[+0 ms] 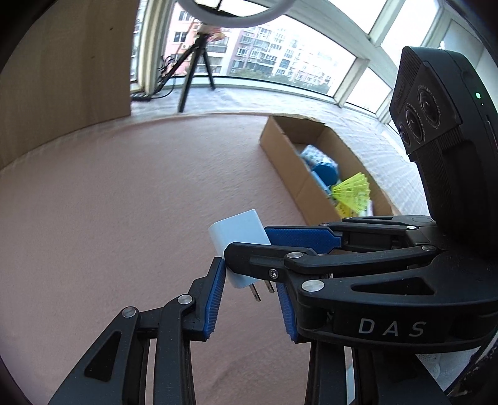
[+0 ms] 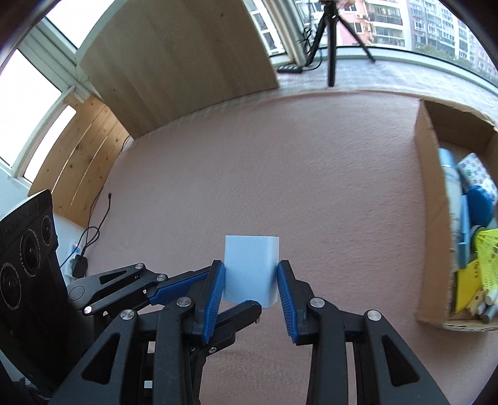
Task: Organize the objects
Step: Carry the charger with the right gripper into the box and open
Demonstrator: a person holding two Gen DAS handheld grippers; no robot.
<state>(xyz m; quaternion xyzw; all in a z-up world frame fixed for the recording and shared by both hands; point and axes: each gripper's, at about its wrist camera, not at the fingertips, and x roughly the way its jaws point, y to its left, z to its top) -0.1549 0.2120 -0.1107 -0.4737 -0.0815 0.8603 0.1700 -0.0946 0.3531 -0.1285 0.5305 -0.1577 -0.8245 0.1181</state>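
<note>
Surface: the table [image 1: 109, 202] carried a pink, textured covering, bare over most of its width. In the left wrist view an open cardboard box [image 1: 280, 146] lay at 2 o'clock, near the far edge. It contained a yellow shuttlecock [image 1: 351, 190], a blue round item [image 1: 325, 174] and other articles too blurred to identify.

Room: a light wooden panel [image 1: 62, 78] stood against the table at 10 o'clock. Behind the table ran a grey ledge and a long bank of windows [image 1: 311, 62] facing apartment blocks. A black tripod [image 1: 193, 71] stood on the ledge at 12 o'clock, under a white ring light [image 1: 233, 18].

Task item: a white plug-in charger [image 1: 239, 233] was located centrally over the table, between both tools, with its two prongs directed toward 5 o'clock.

Pose: both tools pointed steeply down and crossed at the charger. The right claw [image 2: 250, 280] was clenched on the charger's two side faces. The left claw [image 1: 249, 277] grasped the same charger at the prong end. Its pad at 9 o'clock lay flat on the body, while the other was partly masked by the right claw's finger.
</note>
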